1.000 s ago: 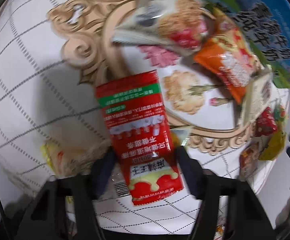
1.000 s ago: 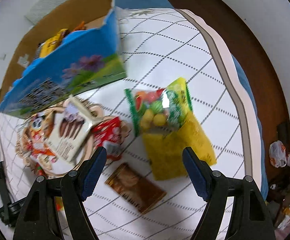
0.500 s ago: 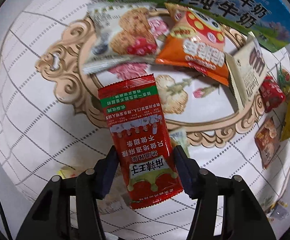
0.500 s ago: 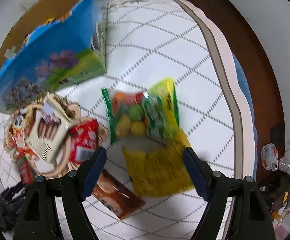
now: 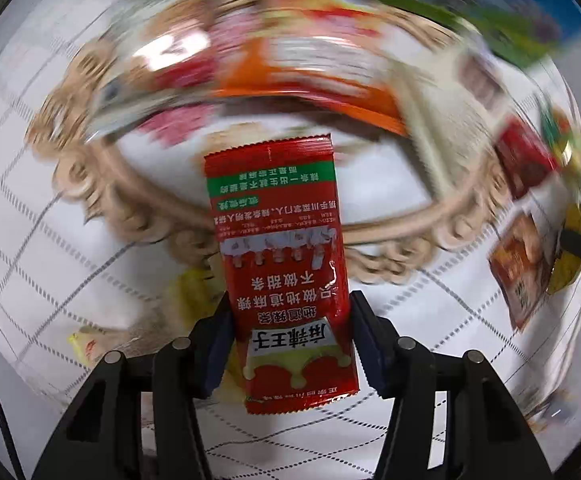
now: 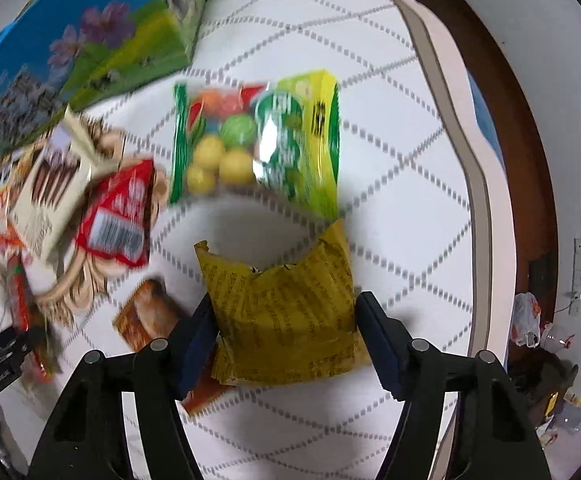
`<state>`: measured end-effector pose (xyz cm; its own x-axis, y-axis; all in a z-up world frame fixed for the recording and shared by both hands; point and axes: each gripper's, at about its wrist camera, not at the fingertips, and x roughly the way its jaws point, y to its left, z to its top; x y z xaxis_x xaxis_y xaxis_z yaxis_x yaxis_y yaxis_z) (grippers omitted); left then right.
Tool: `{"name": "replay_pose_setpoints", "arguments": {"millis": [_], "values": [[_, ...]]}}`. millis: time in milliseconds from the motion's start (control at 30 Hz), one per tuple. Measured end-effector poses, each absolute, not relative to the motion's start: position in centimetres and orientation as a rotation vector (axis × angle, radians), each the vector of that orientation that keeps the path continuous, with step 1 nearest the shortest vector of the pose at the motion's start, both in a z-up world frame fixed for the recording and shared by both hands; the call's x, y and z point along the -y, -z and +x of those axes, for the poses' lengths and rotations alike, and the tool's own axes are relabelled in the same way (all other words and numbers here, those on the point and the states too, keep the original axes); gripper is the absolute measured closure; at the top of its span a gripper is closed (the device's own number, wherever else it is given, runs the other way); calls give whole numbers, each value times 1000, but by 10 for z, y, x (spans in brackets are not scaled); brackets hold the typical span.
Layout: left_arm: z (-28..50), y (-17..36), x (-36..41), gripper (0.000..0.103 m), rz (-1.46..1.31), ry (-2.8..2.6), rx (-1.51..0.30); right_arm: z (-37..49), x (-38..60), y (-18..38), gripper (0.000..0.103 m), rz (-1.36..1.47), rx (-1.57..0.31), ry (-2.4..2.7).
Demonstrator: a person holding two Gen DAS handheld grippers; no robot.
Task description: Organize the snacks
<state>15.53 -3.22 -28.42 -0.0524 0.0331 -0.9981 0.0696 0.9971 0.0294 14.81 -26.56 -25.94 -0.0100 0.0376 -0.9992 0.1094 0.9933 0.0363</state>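
Note:
My left gripper (image 5: 288, 336) is shut on a long red snack packet (image 5: 282, 264) with a green band and holds it above the white quilted cloth (image 5: 50, 240). Blurred behind it lie an orange packet (image 5: 310, 80) and a beige packet (image 5: 442, 112) on the ornate print. My right gripper (image 6: 284, 336) is open, its fingers on either side of a crumpled yellow packet (image 6: 286, 312) on the cloth. A green and yellow fruit candy bag (image 6: 258, 140) lies just beyond it.
A blue and green milk carton box (image 6: 82, 52) stands at the back left. A red packet (image 6: 118, 216), a cream chocolate-stick packet (image 6: 50, 188) and a brown packet (image 6: 146, 316) lie left of my right gripper. The bed edge and dark floor (image 6: 530, 200) are to the right.
My left gripper swings with the red packet, and its view is now blurred. My right gripper has come down and forward so that the yellow packet sits between its fingers.

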Motion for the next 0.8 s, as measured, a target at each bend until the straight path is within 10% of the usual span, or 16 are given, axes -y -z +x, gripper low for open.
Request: {"name": "replay_pose_setpoints", "arguments": {"millis": [567,800], "values": [[164,329,120,40,78,186,-1729,81,292,260,14,227,-1662,40],[173,315,106,56,90,165,-1696,65,304,281,23,300,-1659,107]]}}
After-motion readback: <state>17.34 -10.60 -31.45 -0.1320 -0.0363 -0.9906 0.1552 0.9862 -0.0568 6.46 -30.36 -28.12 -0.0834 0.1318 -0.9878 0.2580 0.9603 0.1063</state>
